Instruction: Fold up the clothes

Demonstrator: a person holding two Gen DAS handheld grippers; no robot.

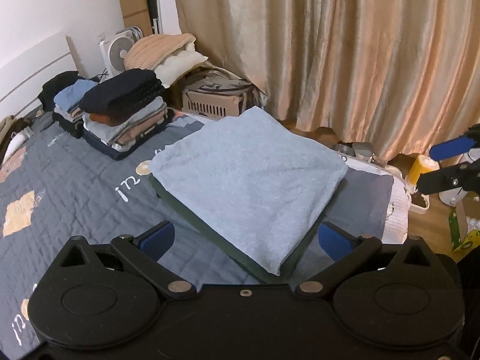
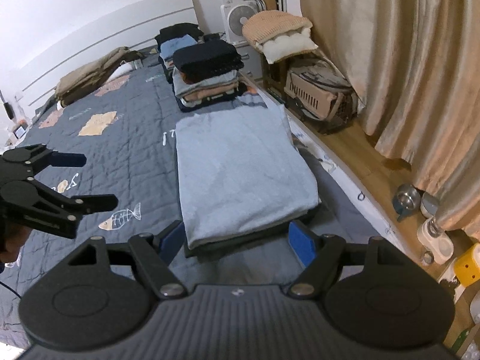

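Both grippers hang spread and empty over the near end of a folded light-blue garment.

Left gripper and right gripper each straddle the garment's near edge without touching it; neither seems clearly nearer. It lies flat on a dark folding board on the quilted bed, long axis running away toward the stack of folded clothes.

Beige curtain right, white fan by wall, pet carrier on floor
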